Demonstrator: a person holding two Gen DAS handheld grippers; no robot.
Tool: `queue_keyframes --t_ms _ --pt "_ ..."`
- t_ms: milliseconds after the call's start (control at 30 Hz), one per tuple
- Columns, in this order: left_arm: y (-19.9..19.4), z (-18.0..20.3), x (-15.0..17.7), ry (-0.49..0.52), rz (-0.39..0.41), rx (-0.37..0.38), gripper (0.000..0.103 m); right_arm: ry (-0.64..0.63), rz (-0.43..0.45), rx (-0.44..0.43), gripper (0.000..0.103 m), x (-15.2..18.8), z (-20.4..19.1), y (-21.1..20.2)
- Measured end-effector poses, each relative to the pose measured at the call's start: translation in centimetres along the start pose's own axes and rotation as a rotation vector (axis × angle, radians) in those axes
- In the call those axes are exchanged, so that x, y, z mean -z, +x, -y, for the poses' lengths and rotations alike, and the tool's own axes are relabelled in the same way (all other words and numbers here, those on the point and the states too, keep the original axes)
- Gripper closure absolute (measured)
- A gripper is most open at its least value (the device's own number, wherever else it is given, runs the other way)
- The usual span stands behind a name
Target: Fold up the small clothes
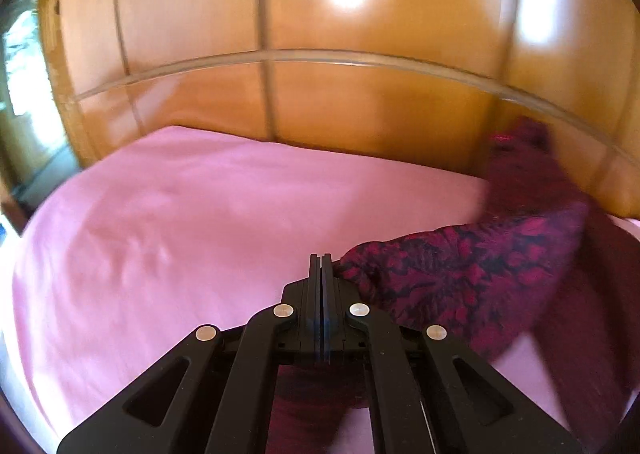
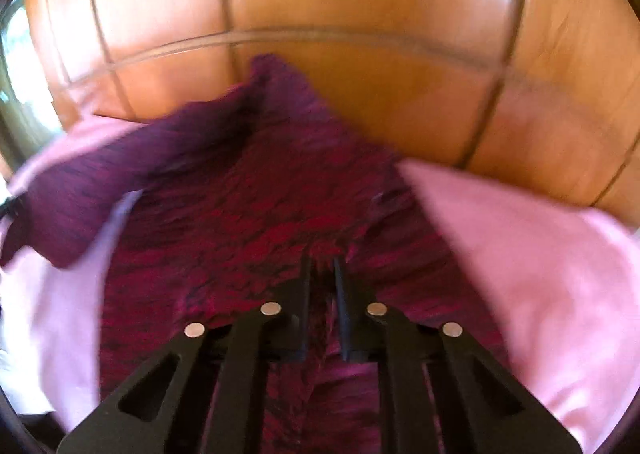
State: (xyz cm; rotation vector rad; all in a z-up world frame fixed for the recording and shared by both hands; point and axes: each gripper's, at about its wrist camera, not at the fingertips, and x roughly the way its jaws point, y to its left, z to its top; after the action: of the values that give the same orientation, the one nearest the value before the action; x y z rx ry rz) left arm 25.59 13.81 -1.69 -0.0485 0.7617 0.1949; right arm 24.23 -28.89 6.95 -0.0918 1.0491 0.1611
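Glossy orange-brown wooden panels (image 1: 360,105) rise behind a bed covered in a pink sheet (image 1: 180,213), across whose right side a magenta-and-black patterned garment (image 2: 260,205) lies rumpled, one corner lifted toward the panels and blurred in both wrist views. The left claw (image 1: 321,260), its fingers pressed together, pinches an edge of the garment just above the sheet, the cloth trailing away to its right. The right claw (image 2: 322,266), its fingers narrowly apart, has a fold of the same garment between them near the cloth's middle.
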Motion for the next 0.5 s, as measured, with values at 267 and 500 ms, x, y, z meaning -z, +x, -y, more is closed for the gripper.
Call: queue_keyframes --t_ms 267,500 --pt "5.9 -1.9 -3.2 -0.057 -0.047 -0.206 0.103 0.037 -0.046 0.369 0.103 -3.3 8.6 2.5" --pt "1.7 -5.3 -4.2 -0.217 0.04 -0.203 0.097 0.158 -0.073 0.185 0.054 -1.5 9.3 3.7"
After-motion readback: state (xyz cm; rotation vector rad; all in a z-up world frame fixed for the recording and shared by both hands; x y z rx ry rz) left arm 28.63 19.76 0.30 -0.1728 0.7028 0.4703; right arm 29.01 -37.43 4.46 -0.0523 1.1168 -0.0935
